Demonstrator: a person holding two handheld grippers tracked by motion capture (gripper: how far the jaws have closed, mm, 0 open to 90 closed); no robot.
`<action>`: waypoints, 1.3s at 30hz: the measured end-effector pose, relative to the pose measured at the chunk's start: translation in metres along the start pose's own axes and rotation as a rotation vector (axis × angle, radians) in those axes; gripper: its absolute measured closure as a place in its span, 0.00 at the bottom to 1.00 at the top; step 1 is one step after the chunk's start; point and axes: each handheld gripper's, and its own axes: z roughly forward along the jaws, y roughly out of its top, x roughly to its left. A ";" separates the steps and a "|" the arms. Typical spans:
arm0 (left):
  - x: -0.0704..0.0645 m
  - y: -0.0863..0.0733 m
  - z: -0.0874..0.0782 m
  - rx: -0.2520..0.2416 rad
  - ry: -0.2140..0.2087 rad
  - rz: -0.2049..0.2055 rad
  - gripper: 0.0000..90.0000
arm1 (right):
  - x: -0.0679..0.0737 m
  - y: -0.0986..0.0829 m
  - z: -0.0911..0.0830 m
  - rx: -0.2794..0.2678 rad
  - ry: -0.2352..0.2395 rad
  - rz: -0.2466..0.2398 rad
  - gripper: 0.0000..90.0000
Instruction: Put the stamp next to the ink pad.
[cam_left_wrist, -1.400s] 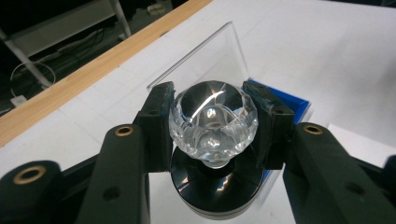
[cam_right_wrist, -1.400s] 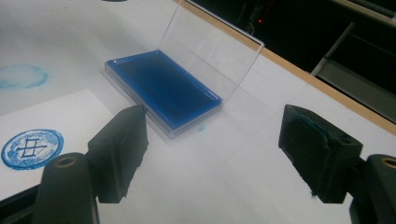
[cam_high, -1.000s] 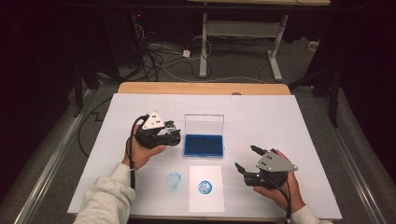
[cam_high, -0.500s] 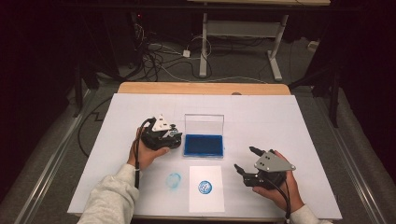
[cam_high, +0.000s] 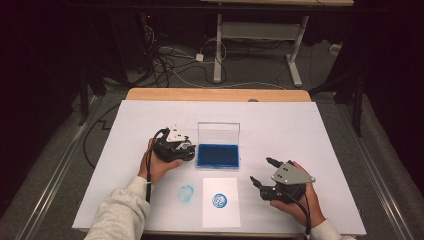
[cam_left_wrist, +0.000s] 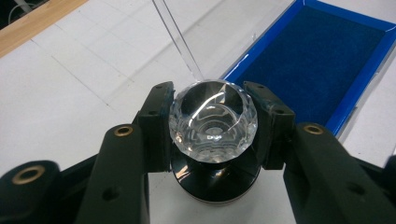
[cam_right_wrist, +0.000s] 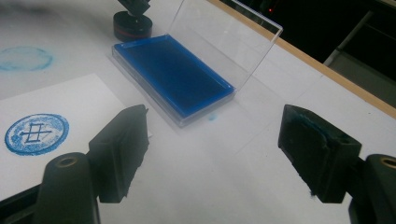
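Your left gripper (cam_left_wrist: 212, 122) has lowered the pinched stamp (cam_left_wrist: 213, 122) left of the ink pad (cam_high: 217, 155); your right gripper (cam_high: 263, 171) stays spread.

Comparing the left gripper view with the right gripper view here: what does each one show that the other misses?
Left gripper view: the left gripper has its jaws closed on the faceted clear knob of the stamp, whose black base sits below.

Right gripper view: the right gripper with jaws wide apart and nothing between them, the white paper bearing a round blue print, and a faint blue ring smudged on the table.

Both: the blue ink pad with its clear lid standing open, on the white table.
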 end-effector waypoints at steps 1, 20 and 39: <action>0.000 0.000 0.000 0.002 0.002 0.001 0.60 | 0.000 0.000 0.000 -0.001 -0.003 0.001 0.27; -0.002 0.005 -0.010 -0.030 0.027 0.008 0.42 | 0.000 0.000 0.000 0.000 0.002 -0.004 0.27; -0.023 0.020 -0.038 -0.194 0.075 0.096 0.18 | 0.000 0.000 -0.002 -0.008 -0.013 -0.001 0.27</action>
